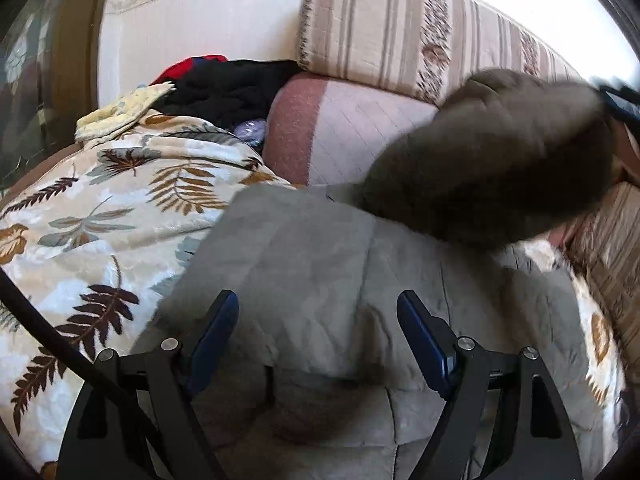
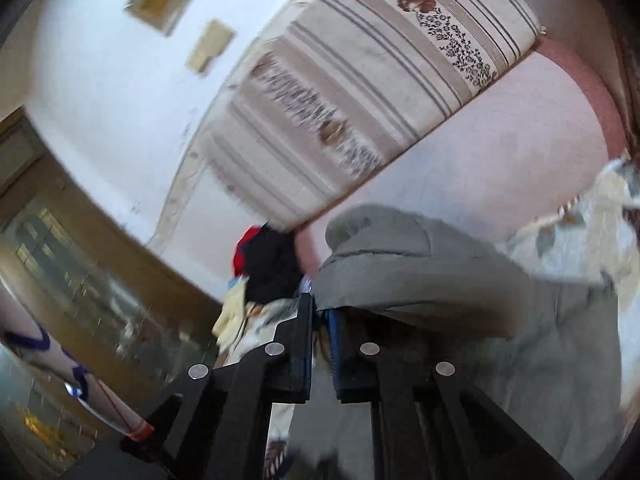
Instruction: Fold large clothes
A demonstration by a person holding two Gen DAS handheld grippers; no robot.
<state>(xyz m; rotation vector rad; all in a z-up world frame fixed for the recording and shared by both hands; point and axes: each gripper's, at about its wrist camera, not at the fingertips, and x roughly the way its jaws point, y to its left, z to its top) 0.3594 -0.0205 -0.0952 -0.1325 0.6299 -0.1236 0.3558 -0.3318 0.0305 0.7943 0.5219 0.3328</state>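
A: Left wrist view: left gripper (image 1: pixel 318 332) jaws wide apart, nothing between them, over the grey garment (image 1: pixel 320 264) spread on the leaf-print blanket (image 1: pixel 92 208).
B: Right one?
A: Right gripper (image 2: pixel 320 316) clamped narrow on a fold of that garment; the cloth hangs lifted, blurred.
B: Background?
A: Striped cushion (image 1: pixel 400 32), dark clothes pile (image 1: pixel 228 88) behind.
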